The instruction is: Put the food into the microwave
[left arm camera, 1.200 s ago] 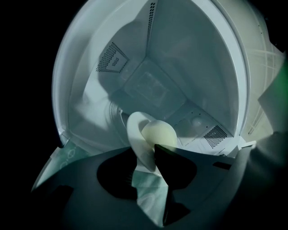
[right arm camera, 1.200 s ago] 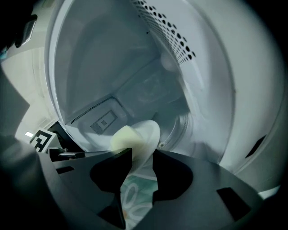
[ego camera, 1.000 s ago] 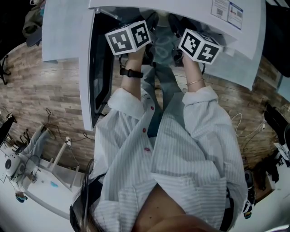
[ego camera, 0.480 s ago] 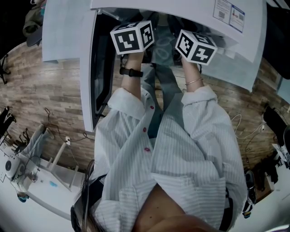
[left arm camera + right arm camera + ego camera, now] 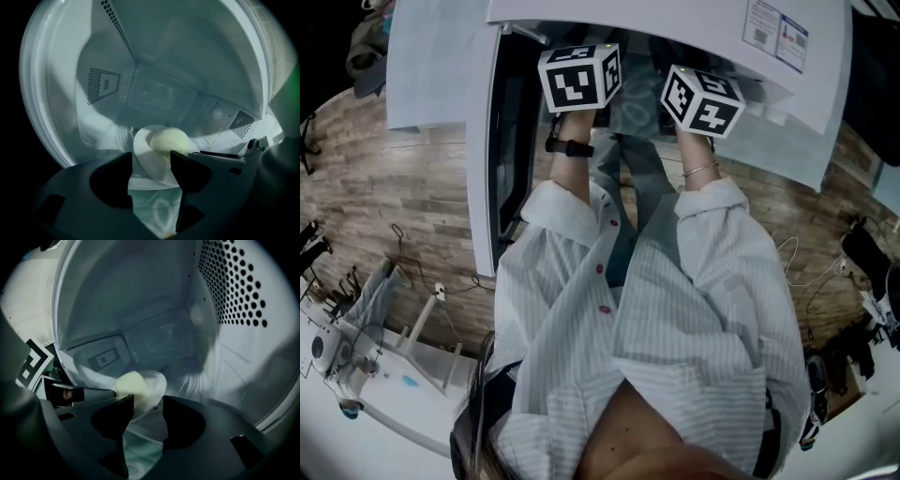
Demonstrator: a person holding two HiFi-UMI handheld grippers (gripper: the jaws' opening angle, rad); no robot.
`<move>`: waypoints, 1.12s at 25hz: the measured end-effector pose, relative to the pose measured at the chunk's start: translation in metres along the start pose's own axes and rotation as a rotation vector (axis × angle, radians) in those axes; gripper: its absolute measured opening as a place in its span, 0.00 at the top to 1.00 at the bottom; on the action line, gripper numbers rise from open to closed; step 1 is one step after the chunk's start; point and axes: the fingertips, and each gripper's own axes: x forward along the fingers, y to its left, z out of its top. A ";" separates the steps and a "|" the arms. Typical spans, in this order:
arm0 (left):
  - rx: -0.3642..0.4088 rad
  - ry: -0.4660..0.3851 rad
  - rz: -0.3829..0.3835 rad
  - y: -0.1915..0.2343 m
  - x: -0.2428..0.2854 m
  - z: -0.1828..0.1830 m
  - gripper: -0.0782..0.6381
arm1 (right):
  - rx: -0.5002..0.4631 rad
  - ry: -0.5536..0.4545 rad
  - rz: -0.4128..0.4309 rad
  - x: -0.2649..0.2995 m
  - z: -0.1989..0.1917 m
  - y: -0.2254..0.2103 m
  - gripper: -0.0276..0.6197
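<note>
A white plate (image 5: 146, 157) with a pale round bun (image 5: 168, 140) sits inside the microwave's white cavity (image 5: 159, 89). My left gripper (image 5: 151, 160) has its jaws opening; the plate's near rim lies between them and the pads stand apart from it. My right gripper (image 5: 148, 405) is open just short of the same plate (image 5: 155, 379) and bun (image 5: 129, 383), from the other side. In the head view only the two marker cubes show, left (image 5: 579, 77) and right (image 5: 701, 98), at the microwave's mouth; the jaws and food are hidden inside.
The microwave door (image 5: 487, 169) hangs open at the left of the person's arms. The microwave's white top (image 5: 787, 84) juts over the cavity. A perforated side wall (image 5: 234, 287) stands close on the right. The floor is wood plank (image 5: 394, 187).
In the head view both marker cubes have rolled and crept a little farther up into the microwave's mouth. The left cube also shifted right.
</note>
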 end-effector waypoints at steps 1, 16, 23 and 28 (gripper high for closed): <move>-0.012 -0.005 -0.006 0.000 0.000 0.000 0.54 | 0.004 -0.005 -0.004 0.000 0.000 -0.001 0.65; -0.010 -0.074 -0.047 -0.011 -0.019 0.002 0.54 | -0.003 -0.029 0.009 -0.015 0.007 0.004 0.65; 0.017 -0.078 -0.094 -0.026 -0.033 0.004 0.55 | 0.028 -0.025 0.063 -0.027 0.009 0.014 0.66; 0.038 -0.104 -0.144 -0.045 -0.060 0.012 0.55 | 0.009 -0.040 0.128 -0.051 0.018 0.037 0.69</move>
